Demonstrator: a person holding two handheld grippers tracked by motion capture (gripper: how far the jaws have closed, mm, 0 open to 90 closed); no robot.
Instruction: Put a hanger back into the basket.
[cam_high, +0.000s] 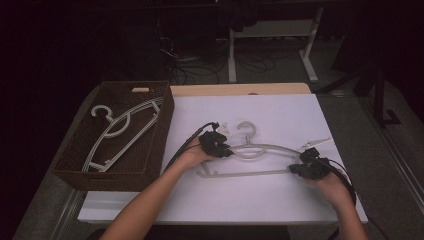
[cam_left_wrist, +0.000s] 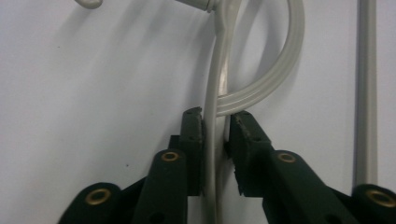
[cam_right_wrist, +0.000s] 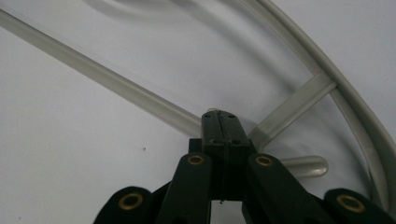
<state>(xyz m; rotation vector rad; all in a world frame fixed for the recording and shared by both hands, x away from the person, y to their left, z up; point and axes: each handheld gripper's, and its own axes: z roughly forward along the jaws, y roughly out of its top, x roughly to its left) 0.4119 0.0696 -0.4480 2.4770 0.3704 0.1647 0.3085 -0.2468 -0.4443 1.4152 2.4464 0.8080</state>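
Note:
A pale plastic hanger (cam_high: 270, 149) lies flat on the white table (cam_high: 250, 200). My left gripper (cam_high: 227, 151) is at its upper arm just left of the hook. In the left gripper view the jaws (cam_left_wrist: 217, 135) are shut on that thin hanger strip (cam_left_wrist: 212, 93). My right gripper (cam_high: 295, 170) is at the hanger's right end. In the right gripper view its jaws (cam_right_wrist: 219, 123) are shut tight together, and the hanger's bottom bar (cam_right_wrist: 116, 86) passes beneath the tips. I see no gap between those jaws.
A dark woven basket (cam_high: 107, 177) stands at the table's left and holds several pale hangers (cam_high: 125, 130). Small white pieces lie near the hook (cam_high: 222, 127) and by the right gripper (cam_high: 317, 142). Desk legs and cables are beyond the far edge.

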